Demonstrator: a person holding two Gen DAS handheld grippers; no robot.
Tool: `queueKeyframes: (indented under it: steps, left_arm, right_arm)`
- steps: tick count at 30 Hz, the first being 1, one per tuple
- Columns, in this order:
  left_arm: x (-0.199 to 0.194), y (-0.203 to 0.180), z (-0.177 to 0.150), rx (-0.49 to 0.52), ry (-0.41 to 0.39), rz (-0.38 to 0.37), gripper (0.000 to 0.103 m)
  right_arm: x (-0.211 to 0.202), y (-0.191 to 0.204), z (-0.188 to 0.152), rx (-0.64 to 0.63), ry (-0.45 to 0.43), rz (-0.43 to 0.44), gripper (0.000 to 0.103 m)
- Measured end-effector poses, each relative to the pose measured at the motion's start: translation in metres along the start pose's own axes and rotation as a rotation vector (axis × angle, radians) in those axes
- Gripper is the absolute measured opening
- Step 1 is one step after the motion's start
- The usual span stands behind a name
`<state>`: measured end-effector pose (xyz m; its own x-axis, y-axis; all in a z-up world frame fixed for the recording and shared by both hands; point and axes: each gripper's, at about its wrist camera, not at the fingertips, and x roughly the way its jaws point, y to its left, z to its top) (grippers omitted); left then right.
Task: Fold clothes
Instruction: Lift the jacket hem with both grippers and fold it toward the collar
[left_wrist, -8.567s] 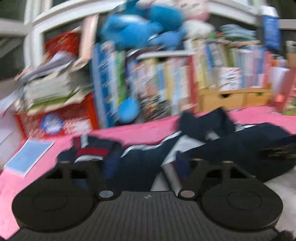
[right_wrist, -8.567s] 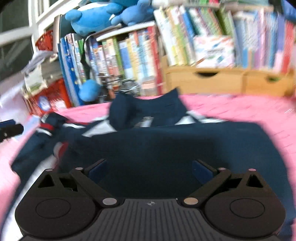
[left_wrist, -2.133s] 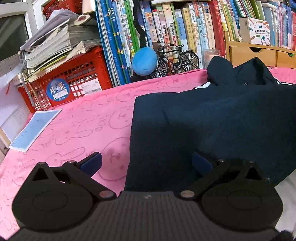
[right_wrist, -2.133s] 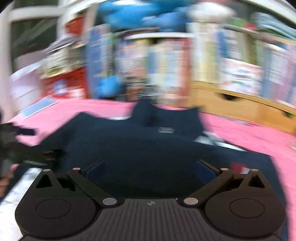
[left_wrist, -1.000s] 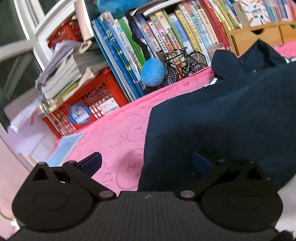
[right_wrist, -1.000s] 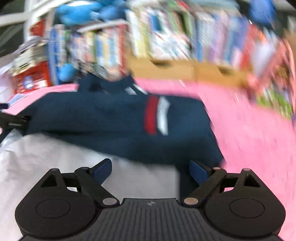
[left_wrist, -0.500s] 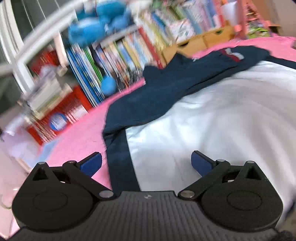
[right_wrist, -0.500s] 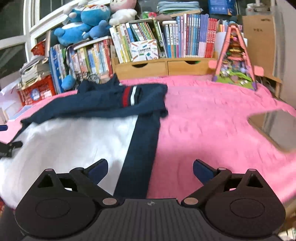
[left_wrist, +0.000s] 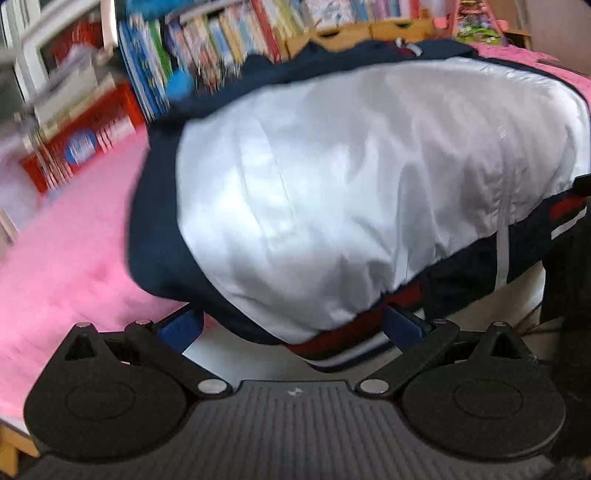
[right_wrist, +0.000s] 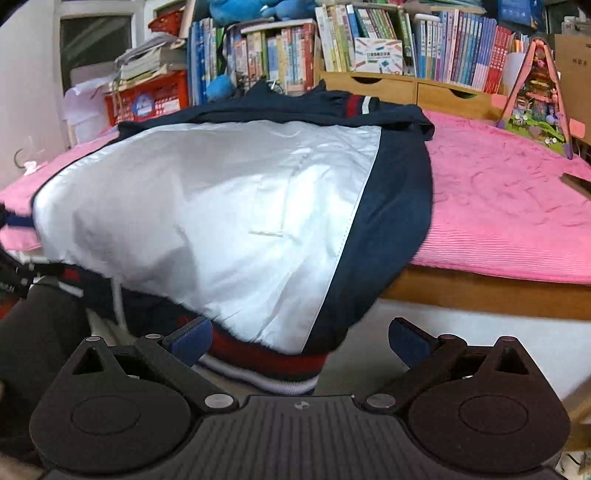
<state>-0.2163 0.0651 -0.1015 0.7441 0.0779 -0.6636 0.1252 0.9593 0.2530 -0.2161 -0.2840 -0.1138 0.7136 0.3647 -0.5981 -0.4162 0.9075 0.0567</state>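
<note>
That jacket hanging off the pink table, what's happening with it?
A person is folding the navy jacket, holding a gripping tool in each hand. It lies on the pink tablecloth, white lining up, striped hem over the edge. The left tool is open and the right tool is opening, both at the hem, neither gripping yet.

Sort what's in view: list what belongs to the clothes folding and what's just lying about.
Job: navy-and-white jacket, left gripper, right gripper, both at its striped hem.

Lying about: books, red crate, blue plush toys, triangular toy house, wooden drawers.
</note>
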Motion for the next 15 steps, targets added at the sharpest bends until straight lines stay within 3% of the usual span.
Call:
queueKeyframes:
  steps: [2, 3, 4, 5, 7, 9, 11, 12, 15]
  left_arm:
    - [0.010, 0.002, -0.002, -0.040, 0.022, -0.039, 0.103]
    - [0.009, 0.004, -0.003, -0.062, 0.018, -0.073, 0.097]
    - [0.007, 0.006, -0.003, -0.087, 0.012, -0.112, 0.076]
    - [0.000, 0.011, -0.002, -0.121, 0.000, -0.170, 0.068]
    - [-0.028, 0.026, 0.005, -0.179, -0.037, -0.258, 0.043]
    - [-0.060, 0.048, 0.013, -0.254, -0.121, -0.387, 0.042]
    - [-0.083, 0.068, 0.035, -0.307, -0.214, -0.454, 0.042]
    - [-0.093, 0.078, 0.050, -0.320, -0.268, -0.466, 0.043]
    - [-0.103, 0.111, 0.111, -0.265, -0.439, -0.386, 0.051]
  right_arm:
    - [0.011, -0.004, -0.002, 0.022, -0.004, 0.018, 0.100]
    - [0.014, -0.007, -0.002, 0.042, 0.012, 0.045, 0.084]
    - [0.014, -0.008, -0.001, 0.067, 0.037, 0.086, 0.069]
    - [0.014, -0.009, -0.001, 0.091, 0.062, 0.126, 0.049]
    - [0.004, -0.007, 0.004, 0.116, 0.099, 0.215, 0.029]
    - [-0.026, -0.001, 0.019, 0.099, 0.054, 0.304, 0.024]
    - [-0.053, 0.003, 0.043, 0.091, -0.027, 0.355, 0.024]
    - [-0.065, 0.004, 0.057, 0.091, -0.071, 0.375, 0.024]
    - [-0.074, 0.002, 0.121, 0.114, -0.205, 0.435, 0.024]
